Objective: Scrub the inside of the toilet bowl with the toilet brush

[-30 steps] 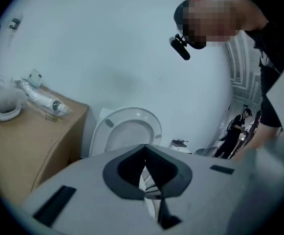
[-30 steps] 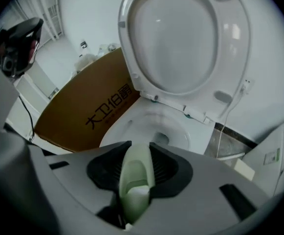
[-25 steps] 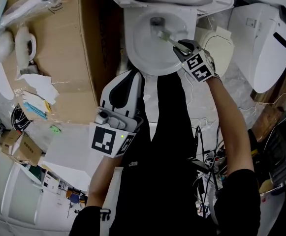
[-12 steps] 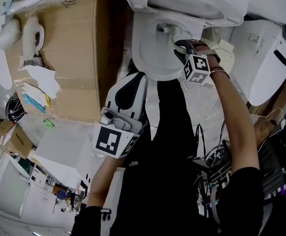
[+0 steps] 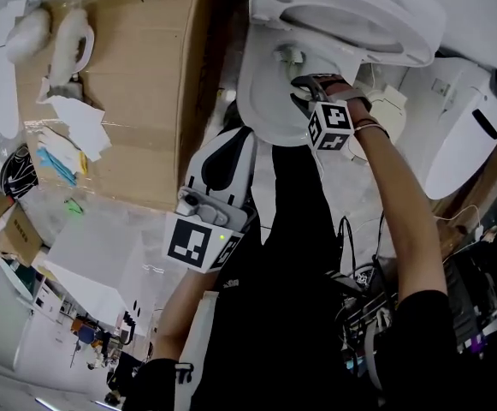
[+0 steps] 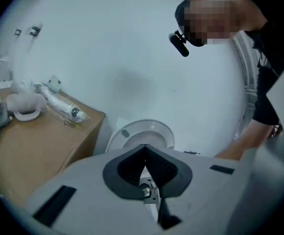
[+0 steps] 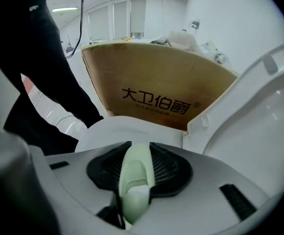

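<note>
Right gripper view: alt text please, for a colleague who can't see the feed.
The right gripper has its jaws shut on the pale green toilet brush handle. Beyond it lie the white toilet rim, the raised seat at right and a printed cardboard box behind.

The right gripper (image 7: 138, 166) is clamped on the pale green brush handle (image 7: 134, 192); past it lie the bowl rim (image 7: 113, 131), the raised seat (image 7: 261, 126) and a cardboard box (image 7: 156, 82)
</note>
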Available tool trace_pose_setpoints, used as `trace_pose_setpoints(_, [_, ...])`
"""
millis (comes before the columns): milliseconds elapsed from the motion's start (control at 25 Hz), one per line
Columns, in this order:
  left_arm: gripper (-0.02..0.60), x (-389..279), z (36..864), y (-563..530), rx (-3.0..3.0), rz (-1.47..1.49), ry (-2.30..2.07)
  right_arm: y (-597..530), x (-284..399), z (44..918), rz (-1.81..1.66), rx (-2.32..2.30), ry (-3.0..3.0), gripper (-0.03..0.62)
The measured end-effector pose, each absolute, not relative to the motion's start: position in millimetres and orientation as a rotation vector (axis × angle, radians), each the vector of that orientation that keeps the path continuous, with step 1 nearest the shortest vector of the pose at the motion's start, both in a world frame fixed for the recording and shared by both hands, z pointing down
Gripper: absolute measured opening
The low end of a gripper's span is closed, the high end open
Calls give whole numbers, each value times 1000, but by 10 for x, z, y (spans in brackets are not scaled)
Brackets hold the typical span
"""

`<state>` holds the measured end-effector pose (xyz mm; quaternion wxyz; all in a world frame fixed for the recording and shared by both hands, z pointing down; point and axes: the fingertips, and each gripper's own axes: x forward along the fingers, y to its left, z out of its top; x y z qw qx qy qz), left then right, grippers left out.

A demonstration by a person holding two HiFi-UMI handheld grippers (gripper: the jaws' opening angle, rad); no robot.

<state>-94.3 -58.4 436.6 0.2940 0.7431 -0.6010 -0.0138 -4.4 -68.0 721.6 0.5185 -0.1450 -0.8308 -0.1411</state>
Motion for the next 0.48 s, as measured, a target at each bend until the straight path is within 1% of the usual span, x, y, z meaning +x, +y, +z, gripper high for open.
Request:
trace_pose_setpoints(80, [9, -963, 4304, -577, 1991, -43, -1597, -693, -71, 7120, -259, -266, -2024, 123])
trace_pose_setpoints(200, [8, -990, 4155, -574, 2023, -47, -1590, -784, -58, 6850, -15, -26, -2106, 123])
trace_pose_setpoints(360, [9, -1011, 3873, -549, 2073, -41, -1569, -860, 130, 6281, 331, 337, -2180, 123])
trace_pose_setpoints(480, [9, -999, 3596, -528, 2126, -33, -1540, -872, 367, 5729, 520, 578, -2189, 123])
